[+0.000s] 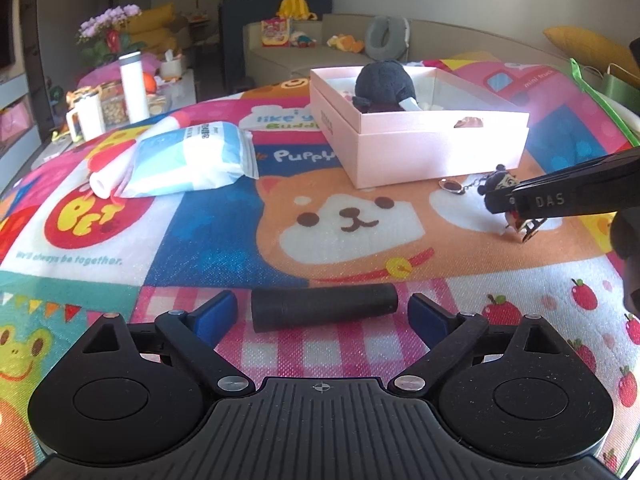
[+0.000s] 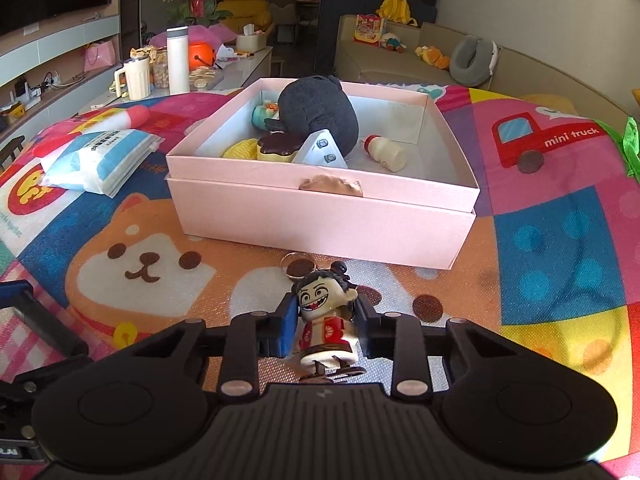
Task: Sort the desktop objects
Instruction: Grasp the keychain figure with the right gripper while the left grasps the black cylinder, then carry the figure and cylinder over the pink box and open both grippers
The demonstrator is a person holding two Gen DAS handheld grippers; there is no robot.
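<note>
Nearest the right wrist camera, the right hand-held gripper (image 2: 326, 330) is clamped on 1 small figurine keychain (image 2: 326, 320), its pads pressing the torso from both sides just above the colourful mat (image 2: 560, 260). Its chain and oval tag (image 2: 298, 266) trail toward the pink box (image 2: 320, 216). The figurine looks like hard, light plastic, stiff enough for a firm pinch at the torso; the loose chain may swing or snag on the box rim.

The left hand-held gripper (image 1: 322, 312) stands spread wide and holds nothing, with 1 black cylinder (image 1: 324, 306) lying crosswise between its blue pads (image 1: 214, 314), touching neither. It seems rigid and likely to roll, so a pinch at mid-length suits it.

Also out on the mat: 1 tissue pack (image 1: 192, 158) and 1 white roll (image 1: 106, 180). The box already holds 1 dark plush (image 2: 316, 114) and 1 small bottle (image 2: 386, 152), among other pieces.
</note>
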